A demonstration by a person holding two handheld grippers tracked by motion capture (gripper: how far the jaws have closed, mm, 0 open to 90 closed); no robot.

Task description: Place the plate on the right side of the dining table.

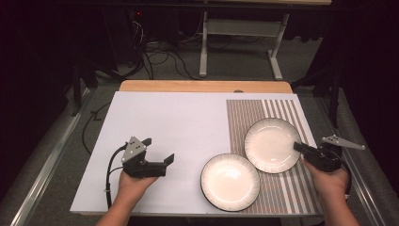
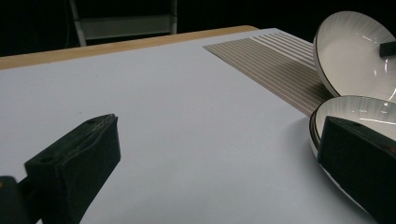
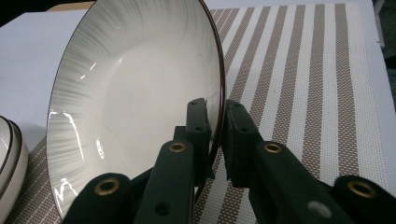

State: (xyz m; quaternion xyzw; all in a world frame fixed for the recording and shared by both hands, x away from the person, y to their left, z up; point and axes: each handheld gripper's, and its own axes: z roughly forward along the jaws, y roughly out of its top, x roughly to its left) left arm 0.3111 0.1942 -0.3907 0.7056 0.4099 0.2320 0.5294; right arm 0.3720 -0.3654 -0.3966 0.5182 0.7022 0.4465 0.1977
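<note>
A white plate with a dark rim (image 1: 272, 143) is tilted up over the striped placemat (image 1: 282, 115), and my right gripper (image 1: 298, 147) is shut on its right rim. In the right gripper view the jaws (image 3: 215, 116) pinch the rim of that plate (image 3: 135, 102), which stands steeply on edge. A second plate of the same kind (image 1: 230, 181) lies flat at the placemat's left edge, just under the tilted one. My left gripper (image 1: 160, 149) hovers open over the white table cover, left of the flat plate (image 2: 362, 109), with nothing between its jaws (image 2: 219, 154).
The white cover (image 1: 164, 122) spreads over most of the table, with a wooden edge (image 1: 202, 86) at the back. The placemat (image 3: 308, 88) runs to the right edge. Beyond the table are floor cables and a metal frame (image 1: 240, 28).
</note>
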